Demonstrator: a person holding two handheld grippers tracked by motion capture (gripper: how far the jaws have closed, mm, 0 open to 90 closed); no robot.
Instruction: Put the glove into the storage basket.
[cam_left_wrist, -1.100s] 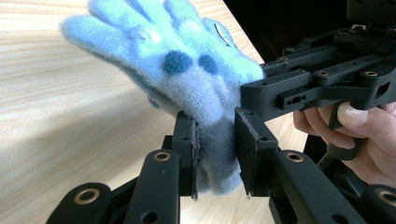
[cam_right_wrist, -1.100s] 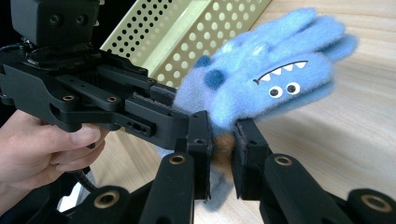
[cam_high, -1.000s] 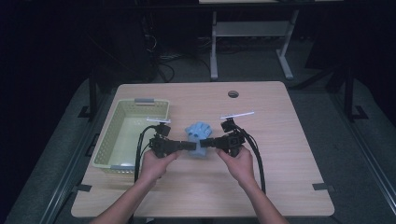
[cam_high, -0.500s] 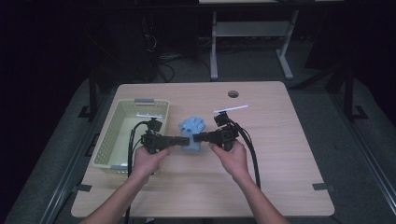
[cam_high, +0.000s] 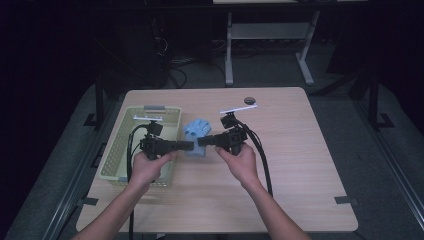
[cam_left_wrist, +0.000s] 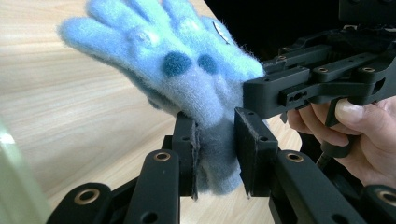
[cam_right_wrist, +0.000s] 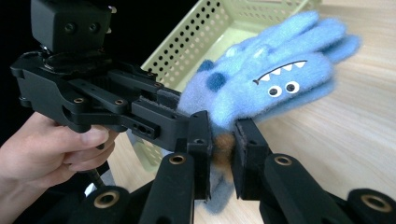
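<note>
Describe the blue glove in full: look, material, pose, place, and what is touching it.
The glove is fluffy light-blue knit with darker blue round spots and a monster face: two googly eyes and a jagged white-toothed mouth. Its cuff end is pinched from opposite sides by the left gripper and the right gripper, both shut on it. It is held above the wooden table, fingers spread away from the person, beside the pale green basket.

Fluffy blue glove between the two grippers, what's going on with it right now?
A person holds the fluffy blue glove with a monster face by its cuff from both sides: the left gripper and the right gripper are each shut on it. In the high view it hangs above the wooden table, fingers pointing away from the person, just right of the pale green perforated plastic basket. It is not in the basket yet.
</note>
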